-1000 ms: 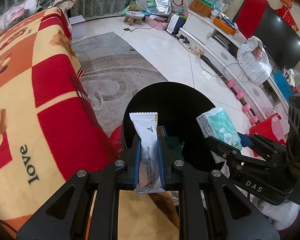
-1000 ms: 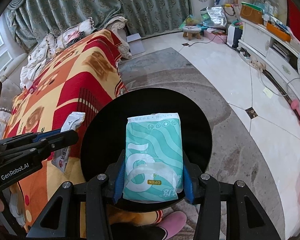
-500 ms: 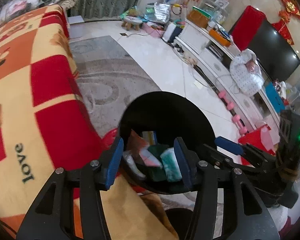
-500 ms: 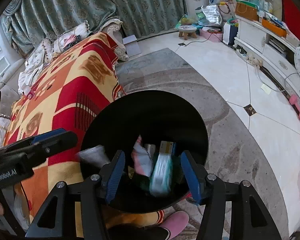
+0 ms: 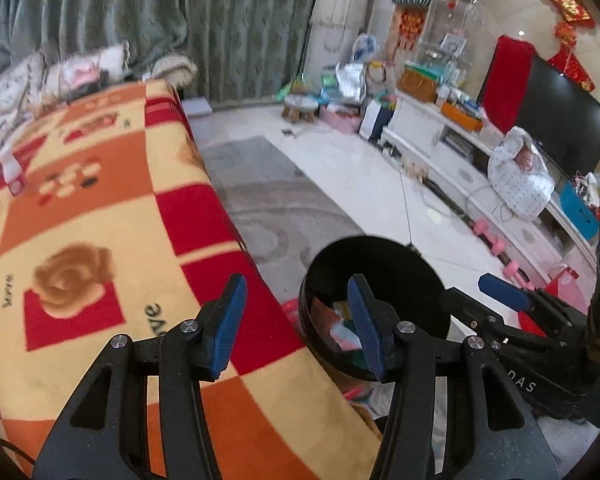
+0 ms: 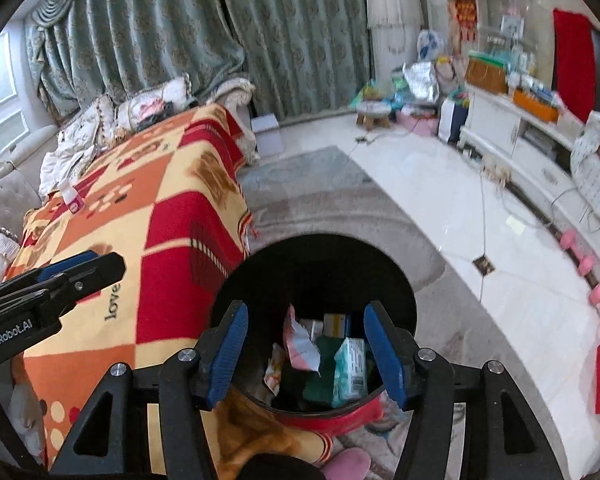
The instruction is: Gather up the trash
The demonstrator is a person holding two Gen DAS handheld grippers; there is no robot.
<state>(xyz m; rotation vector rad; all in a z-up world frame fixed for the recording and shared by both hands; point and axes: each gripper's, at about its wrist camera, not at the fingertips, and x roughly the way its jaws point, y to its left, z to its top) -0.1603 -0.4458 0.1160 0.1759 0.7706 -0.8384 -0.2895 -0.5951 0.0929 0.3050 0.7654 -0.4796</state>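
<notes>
With both grippers spread wide and empty, I judge the drop done. My right gripper point(image 6: 306, 354) hangs over the black bin point(image 6: 396, 280), my left gripper point(image 5: 298, 322) at the blanket's point(image 5: 100, 208) edge.

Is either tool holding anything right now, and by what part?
Nothing is held. The left tool and right tool are both open and empty; the tissue pack lies in the bin.

Both wrist cameras look down along their own fingers from close above the black bin point(image 6: 312, 264), facing the curtains. The left view sits over the blanket's point(image 5: 100, 216) edge; both share bin point(image 5: 372, 264), blanket and floor.
</notes>
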